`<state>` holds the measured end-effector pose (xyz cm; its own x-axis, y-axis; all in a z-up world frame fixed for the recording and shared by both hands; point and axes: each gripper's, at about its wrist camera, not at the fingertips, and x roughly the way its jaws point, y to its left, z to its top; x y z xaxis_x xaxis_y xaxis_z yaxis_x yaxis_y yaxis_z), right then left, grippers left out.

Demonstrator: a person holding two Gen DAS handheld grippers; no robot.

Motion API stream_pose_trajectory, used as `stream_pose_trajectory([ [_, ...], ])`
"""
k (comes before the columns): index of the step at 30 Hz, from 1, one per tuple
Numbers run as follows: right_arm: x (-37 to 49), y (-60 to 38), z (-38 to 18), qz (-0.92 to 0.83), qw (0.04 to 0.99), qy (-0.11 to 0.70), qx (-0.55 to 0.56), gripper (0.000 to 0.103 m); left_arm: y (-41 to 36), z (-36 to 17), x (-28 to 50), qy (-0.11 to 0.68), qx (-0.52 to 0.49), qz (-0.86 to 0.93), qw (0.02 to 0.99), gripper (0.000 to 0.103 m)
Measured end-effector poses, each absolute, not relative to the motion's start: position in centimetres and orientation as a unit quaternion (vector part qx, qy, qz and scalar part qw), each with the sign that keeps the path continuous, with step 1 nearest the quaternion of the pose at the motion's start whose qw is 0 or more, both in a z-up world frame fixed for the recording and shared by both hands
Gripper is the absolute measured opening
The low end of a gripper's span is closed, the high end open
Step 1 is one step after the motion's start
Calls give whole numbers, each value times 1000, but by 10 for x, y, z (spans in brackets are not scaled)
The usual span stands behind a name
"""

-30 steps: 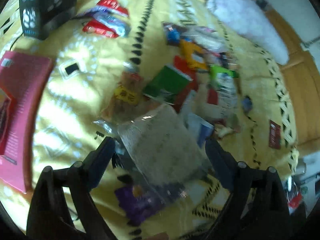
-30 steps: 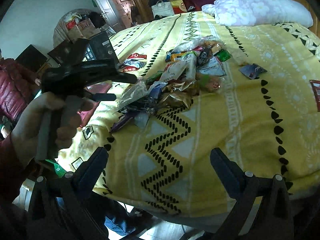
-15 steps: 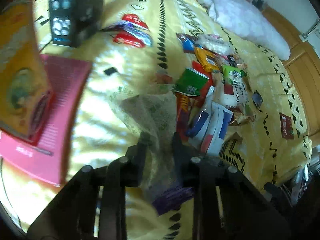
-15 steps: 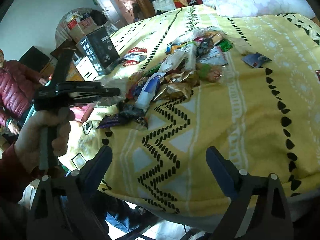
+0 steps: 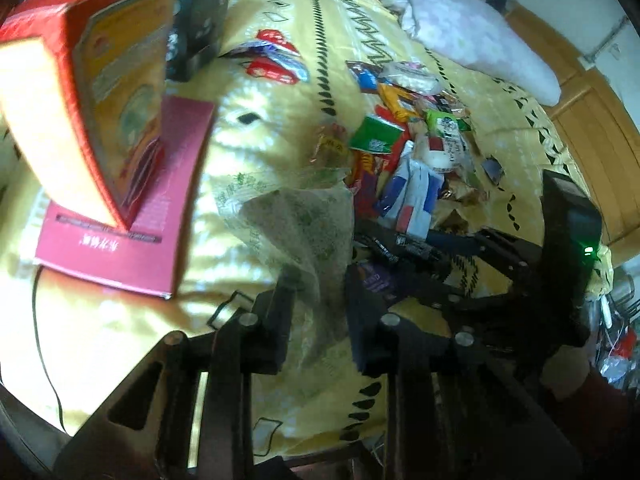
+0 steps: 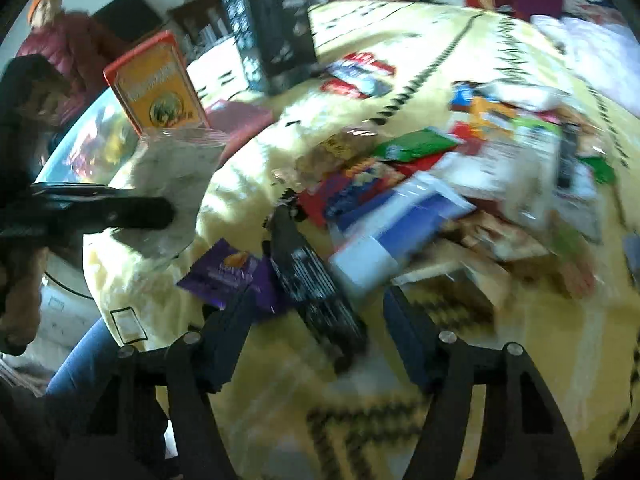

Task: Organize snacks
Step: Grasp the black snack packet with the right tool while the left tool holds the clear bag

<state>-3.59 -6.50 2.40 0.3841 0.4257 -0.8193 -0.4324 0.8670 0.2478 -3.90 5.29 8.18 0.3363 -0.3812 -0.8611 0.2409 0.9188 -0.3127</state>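
Note:
My left gripper [image 5: 318, 280] is shut on a clear snack packet with green print [image 5: 296, 220] and holds it off the yellow bedspread [image 5: 120, 340]. From the right wrist view the same packet [image 6: 176, 176] hangs from the left gripper [image 6: 160, 212] near the boxes. My right gripper [image 6: 320, 316] hovers low at the near edge of the snack pile [image 6: 460, 184]. Its jaws are closing, with a black packet [image 6: 312, 280] lying between the fingers and not pinched. A purple packet [image 6: 228, 272] lies just left of it.
An orange-red box [image 5: 100, 92] stands on a flat magenta box [image 5: 160, 208], with a black box [image 5: 200, 20] behind. A few red and blue packets [image 5: 276, 60] lie apart from the pile. A pillow [image 5: 472, 36] is at the far end. A person in a red jacket [image 6: 60, 48] sits beyond the bed.
My left gripper closed on the clear packet and carried it left and up toward the boxes. My right gripper swung down to the pile's near edge and its jaws narrowed.

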Motion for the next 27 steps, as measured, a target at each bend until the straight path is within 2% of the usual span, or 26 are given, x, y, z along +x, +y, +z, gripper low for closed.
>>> stream_pose_trajectory([
  [1,-36,-62,19,255,831,494,-12,64,54,81,-40,543,-66,-188,816,25],
  [3,-36,-62,12,242,830,502,-15,44,56,81,-40,542,-70,-186,816,25],
  [6,-56,-84,28,219,846,487,17,32,55,83,-42,533,-66,-193,821,25],
  [7,-65,-95,35,208,851,481,30,20,53,81,-42,531,-61,-198,821,25],
  [9,-79,-116,45,183,858,476,56,16,51,74,-42,534,-61,-206,818,25],
  [13,-110,-159,37,131,851,497,105,16,41,46,-36,549,-55,-229,802,26],
  [17,-121,-178,25,129,837,513,144,18,55,37,-27,540,-89,-201,812,51],
  [18,-121,-180,26,131,836,509,154,21,59,37,-26,538,-99,-195,814,61],
  [20,-117,-182,28,131,839,501,167,45,64,40,-26,529,-108,-182,822,71],
  [22,-113,-182,29,126,841,498,169,51,59,40,-24,529,-101,-180,823,73],
  [27,-105,-181,19,111,837,507,174,51,44,31,-15,539,-91,-164,821,76],
])
